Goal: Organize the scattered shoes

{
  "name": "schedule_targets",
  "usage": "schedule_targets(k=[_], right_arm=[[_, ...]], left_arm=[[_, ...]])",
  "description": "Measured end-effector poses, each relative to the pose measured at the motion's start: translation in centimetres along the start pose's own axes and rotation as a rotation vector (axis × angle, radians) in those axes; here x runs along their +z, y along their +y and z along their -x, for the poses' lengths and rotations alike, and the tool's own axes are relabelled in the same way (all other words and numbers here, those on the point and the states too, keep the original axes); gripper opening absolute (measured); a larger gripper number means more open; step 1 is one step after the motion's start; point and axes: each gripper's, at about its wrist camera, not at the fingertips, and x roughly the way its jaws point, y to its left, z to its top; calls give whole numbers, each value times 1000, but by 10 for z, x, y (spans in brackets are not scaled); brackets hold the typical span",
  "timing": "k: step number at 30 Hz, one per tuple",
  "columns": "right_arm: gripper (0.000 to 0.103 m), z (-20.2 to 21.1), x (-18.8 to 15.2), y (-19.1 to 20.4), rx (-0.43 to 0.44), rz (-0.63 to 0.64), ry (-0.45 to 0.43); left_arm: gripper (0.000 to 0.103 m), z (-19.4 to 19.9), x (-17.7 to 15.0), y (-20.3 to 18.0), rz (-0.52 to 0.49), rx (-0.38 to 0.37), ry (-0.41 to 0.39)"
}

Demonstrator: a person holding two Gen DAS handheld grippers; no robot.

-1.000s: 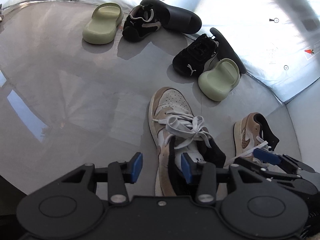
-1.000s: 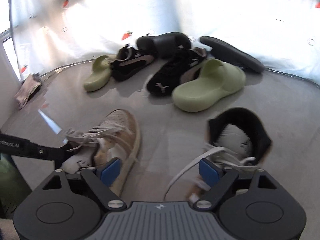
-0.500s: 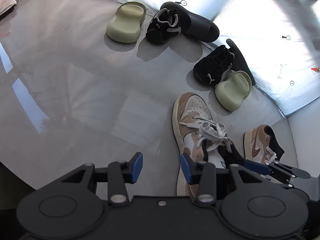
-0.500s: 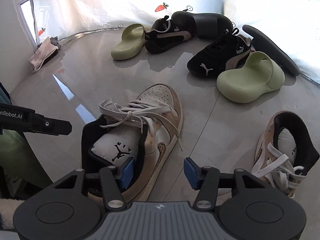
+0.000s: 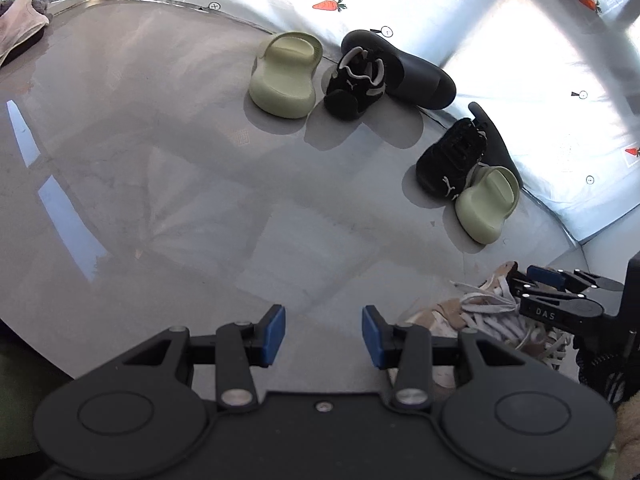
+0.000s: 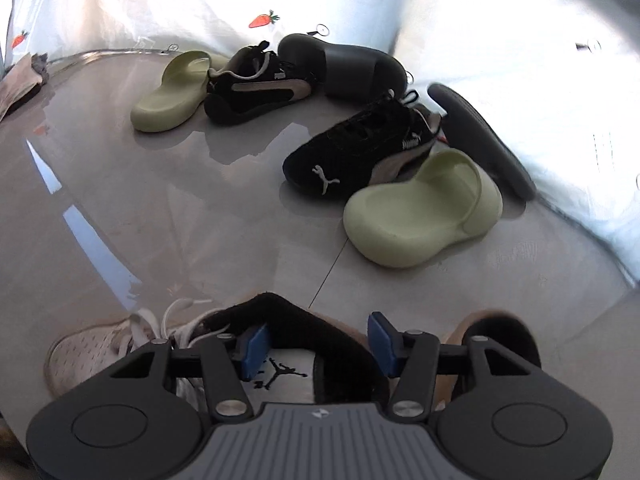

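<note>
My right gripper (image 6: 316,346) is open low over a tan and white sneaker (image 6: 88,356). Its left pad sits inside the shoe's opening by the tongue, and the black collar (image 6: 304,320) lies between the jaws. A second tan sneaker (image 6: 492,332) lies just to the right, partly hidden by the gripper body. My left gripper (image 5: 323,336) is open over bare floor with nothing between its fingers. In the left wrist view the laced tan sneaker (image 5: 480,316) lies at its right, with the right gripper (image 5: 560,288) above it.
Farther back lie a green slide (image 6: 172,92), a black sneaker (image 6: 256,92) and a black slide (image 6: 352,68). Nearer are another black sneaker (image 6: 360,152), a green slide (image 6: 420,216) and a black slide (image 6: 480,140) against the white sheet. A cloth (image 5: 20,28) lies far left.
My left gripper has pulled left, away from the tan sneaker. My right gripper has moved over that sneaker's opening, and the two tan sneakers now lie close together beneath it.
</note>
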Motion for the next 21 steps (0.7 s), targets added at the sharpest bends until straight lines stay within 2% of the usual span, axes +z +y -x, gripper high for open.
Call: schedule_targets(k=[2,5,7,11,13,16,19,21], right_arm=[[54,-1,2,4,-20,2,-22],[55,12,-6,-3,-31,-153,-31],[59,21,-12,-7,-39,-257,-37],[61,40,-25,-14,-45,-474,-57],[72,53,-36,-8,-24,-592,-81],[84,60,-51,10,-5,-682,-92],[84,47,-53,28,4,-623,4],[84,39,-51,32,10,-615,20]], left_arm=[[43,0,4,4,-9,4,4],[43,-5,8,2,-67,2,22],[43,-11,10,-2,-106,-10,41],[43,-27,14,-11,-152,-41,83],[43,-34,16,-17,-176,-44,97],[43,-45,21,-32,-229,-51,112],[43,-51,24,-47,-278,-84,117],[43,-53,24,-55,-305,-101,120]])
